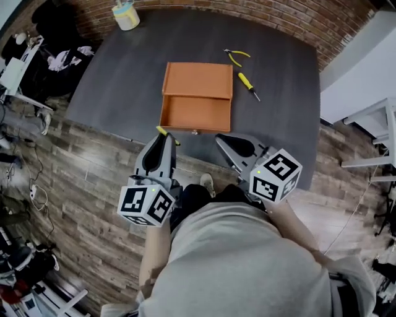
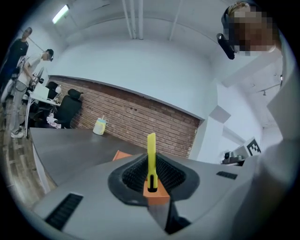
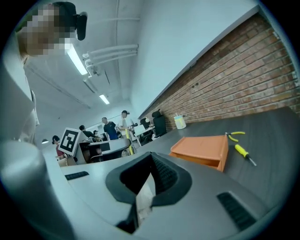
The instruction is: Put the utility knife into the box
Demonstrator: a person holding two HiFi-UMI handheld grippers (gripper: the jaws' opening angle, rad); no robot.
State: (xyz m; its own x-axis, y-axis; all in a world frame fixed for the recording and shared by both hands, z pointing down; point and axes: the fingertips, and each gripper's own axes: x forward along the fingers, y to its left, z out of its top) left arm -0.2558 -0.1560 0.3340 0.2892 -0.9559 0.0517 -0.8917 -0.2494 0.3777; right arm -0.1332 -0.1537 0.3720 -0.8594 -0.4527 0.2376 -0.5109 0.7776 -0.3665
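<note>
An orange box (image 1: pixel 198 79) stands on the dark grey table (image 1: pixel 124 80) with its drawer (image 1: pixel 196 114) pulled out toward me. My left gripper (image 1: pixel 163 135) hovers just short of the table's near edge, left of the drawer front, and is shut on a yellow utility knife (image 1: pixel 167 134). In the left gripper view the knife (image 2: pixel 151 157) stands upright between the jaws, with the box (image 2: pixel 121 155) behind it. My right gripper (image 1: pixel 223 142) hangs near the drawer's right front corner, shut with nothing in it. The right gripper view shows the box (image 3: pixel 201 149) ahead to the right.
Yellow pliers (image 1: pixel 237 57) and a yellow-handled screwdriver (image 1: pixel 249 85) lie right of the box, also seen as the pliers (image 3: pixel 236 134) and the screwdriver (image 3: pixel 243 152). A pale cup (image 1: pixel 126 15) stands at the far left by the brick wall. Wooden floor lies below me.
</note>
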